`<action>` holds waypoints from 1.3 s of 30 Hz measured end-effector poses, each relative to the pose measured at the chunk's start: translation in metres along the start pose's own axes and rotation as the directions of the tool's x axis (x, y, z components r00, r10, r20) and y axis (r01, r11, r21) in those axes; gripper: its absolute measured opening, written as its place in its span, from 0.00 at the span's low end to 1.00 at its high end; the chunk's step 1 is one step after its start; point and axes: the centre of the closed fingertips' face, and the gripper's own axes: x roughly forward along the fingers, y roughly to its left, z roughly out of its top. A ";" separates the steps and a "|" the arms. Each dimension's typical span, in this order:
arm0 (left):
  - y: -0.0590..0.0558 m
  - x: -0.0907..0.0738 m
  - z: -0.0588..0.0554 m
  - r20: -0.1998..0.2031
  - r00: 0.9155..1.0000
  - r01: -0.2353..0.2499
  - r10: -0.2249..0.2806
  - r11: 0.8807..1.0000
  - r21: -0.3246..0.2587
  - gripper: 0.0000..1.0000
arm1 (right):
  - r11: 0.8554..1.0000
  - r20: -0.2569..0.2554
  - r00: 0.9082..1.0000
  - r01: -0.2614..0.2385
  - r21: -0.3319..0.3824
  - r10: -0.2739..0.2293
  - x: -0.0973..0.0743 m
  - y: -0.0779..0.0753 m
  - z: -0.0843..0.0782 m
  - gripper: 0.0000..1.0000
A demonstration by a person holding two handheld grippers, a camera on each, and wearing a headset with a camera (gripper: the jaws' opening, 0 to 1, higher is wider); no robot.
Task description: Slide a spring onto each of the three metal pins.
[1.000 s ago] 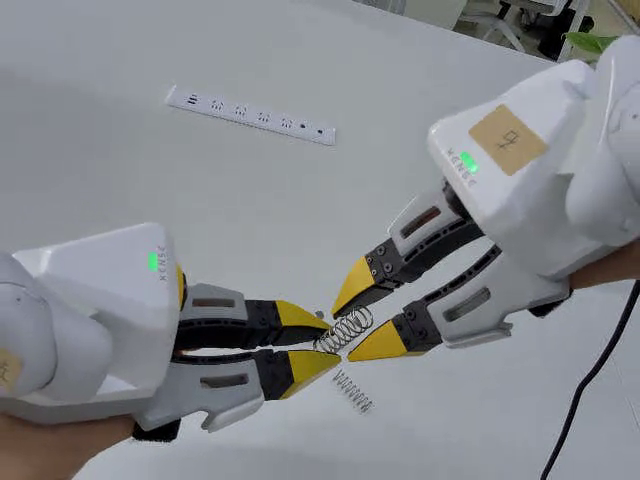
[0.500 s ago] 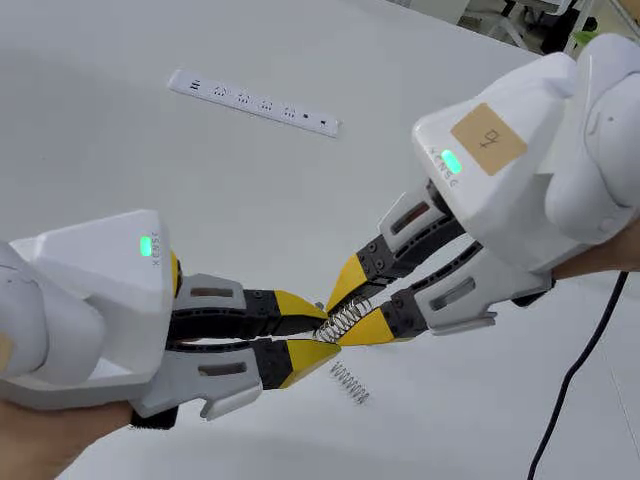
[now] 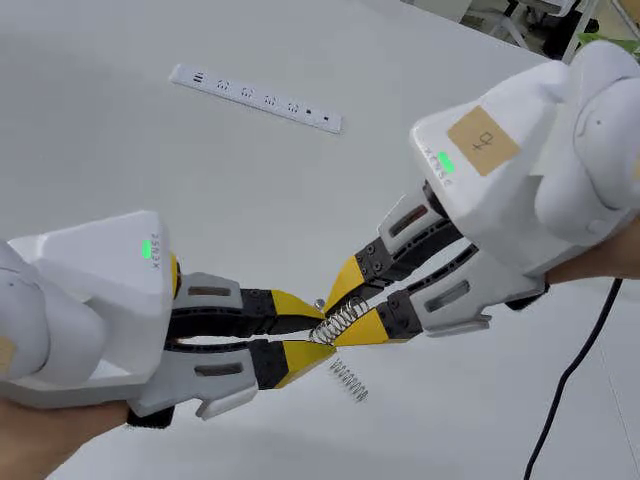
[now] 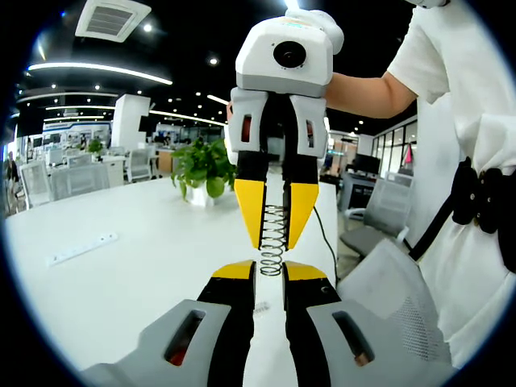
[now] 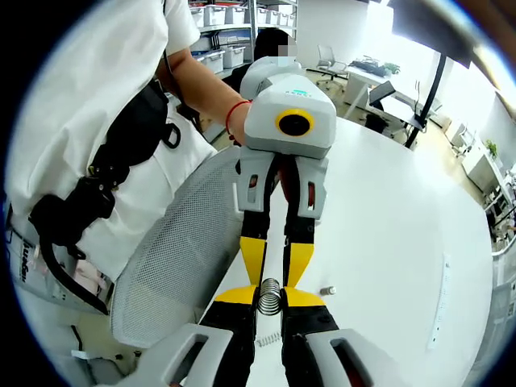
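A metal spring (image 3: 340, 318) hangs above the white table (image 3: 150, 160) between the two grippers. My right gripper (image 3: 347, 312) comes in from the upper right, its yellow fingers shut on the spring (image 5: 268, 297). My left gripper (image 3: 308, 332) reaches in from the lower left, jaws close together, and the spring's near end (image 4: 272, 238) sits between its tips (image 4: 270, 270). I cannot make out a pin inside the coils. A second spring (image 3: 350, 380) lies loose on the table just below. A small metal pin (image 5: 326, 290) stands on the table beside the grippers.
A white power strip (image 3: 255, 98) lies at the far side of the table. A black cable (image 3: 575, 370) runs down the right edge. A grey mesh chair (image 5: 169, 266) and a person in white stand at the table's near side.
The right gripper's jaws were apart around the spring a second ago and have closed on it. It has also drawn a little closer to the left gripper.
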 end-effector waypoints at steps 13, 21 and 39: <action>0.025 -0.034 -0.029 -0.064 0.991 -0.115 0.115 0.993 0.002 0.21 | 0.996 -0.015 0.998 0.054 0.076 -0.053 -0.010 -0.018 -0.011 0.07; 0.038 -0.055 -0.050 -0.129 0.977 -0.169 0.170 0.985 0.017 0.32 | 0.986 -0.100 0.990 0.116 0.121 -0.104 -0.006 -0.039 -0.039 0.07; 0.050 -0.066 -0.064 -0.148 0.968 -0.205 0.203 0.979 0.002 0.60 | 0.970 -0.179 0.978 0.142 0.197 -0.107 0.031 -0.071 -0.086 0.07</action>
